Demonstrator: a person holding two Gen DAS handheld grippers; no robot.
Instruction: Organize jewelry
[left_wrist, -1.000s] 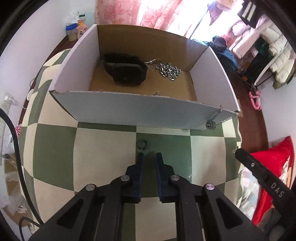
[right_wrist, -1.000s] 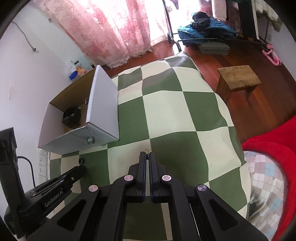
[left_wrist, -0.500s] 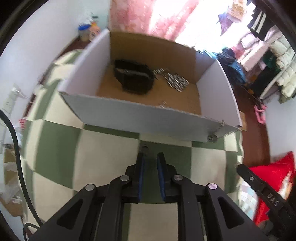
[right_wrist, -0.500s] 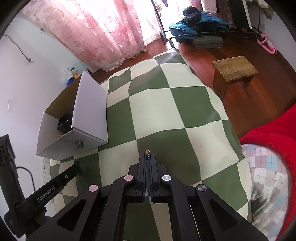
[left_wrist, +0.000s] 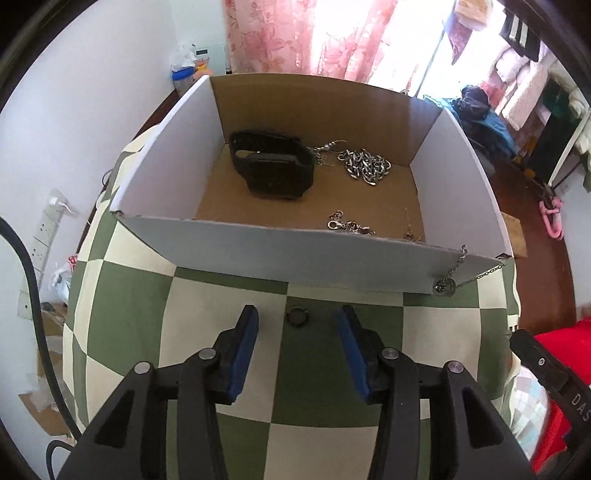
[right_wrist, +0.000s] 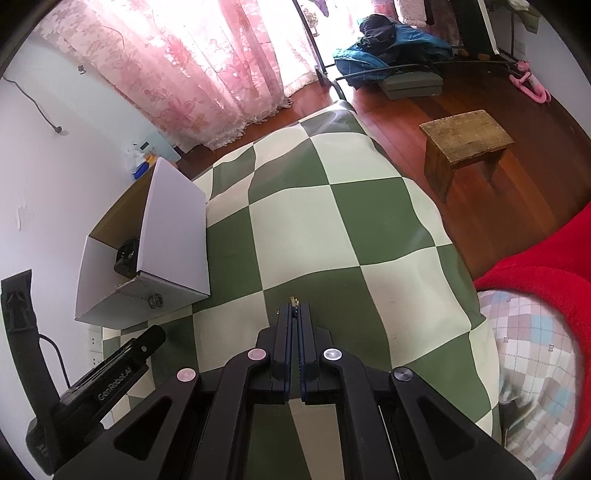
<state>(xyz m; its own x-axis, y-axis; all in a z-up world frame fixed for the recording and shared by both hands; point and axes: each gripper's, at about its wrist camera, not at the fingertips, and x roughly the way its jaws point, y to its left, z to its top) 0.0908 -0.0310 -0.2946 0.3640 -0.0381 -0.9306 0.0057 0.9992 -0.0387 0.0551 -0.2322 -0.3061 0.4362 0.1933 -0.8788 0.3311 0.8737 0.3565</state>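
Note:
A small dark ring (left_wrist: 297, 316) lies on the green-and-cream checked cloth (left_wrist: 321, 369), just in front of an open cardboard box (left_wrist: 280, 247). My left gripper (left_wrist: 299, 314) is open with the ring between its fingertips. In the box lie a black watch (left_wrist: 275, 170), a silver chain (left_wrist: 365, 166) and small clasps (left_wrist: 349, 226). A thin necklace with a round pendant (left_wrist: 445, 286) hangs over the box's front right corner. My right gripper (right_wrist: 294, 308) is shut on a tiny gold-coloured piece (right_wrist: 294, 301) above the cloth, right of the box (right_wrist: 166, 258).
The cloth-covered surface drops off at its right edge toward a wooden floor with a small wooden stool (right_wrist: 463, 142). A red blanket (right_wrist: 546, 273) lies at the right. A wall with power strips (left_wrist: 42, 236) is on the left. Pink curtains (right_wrist: 207, 66) hang behind.
My left gripper has opened wide around the ring and moved closer to the box. My right gripper stays shut on the small piece and has drifted slightly away from the box.

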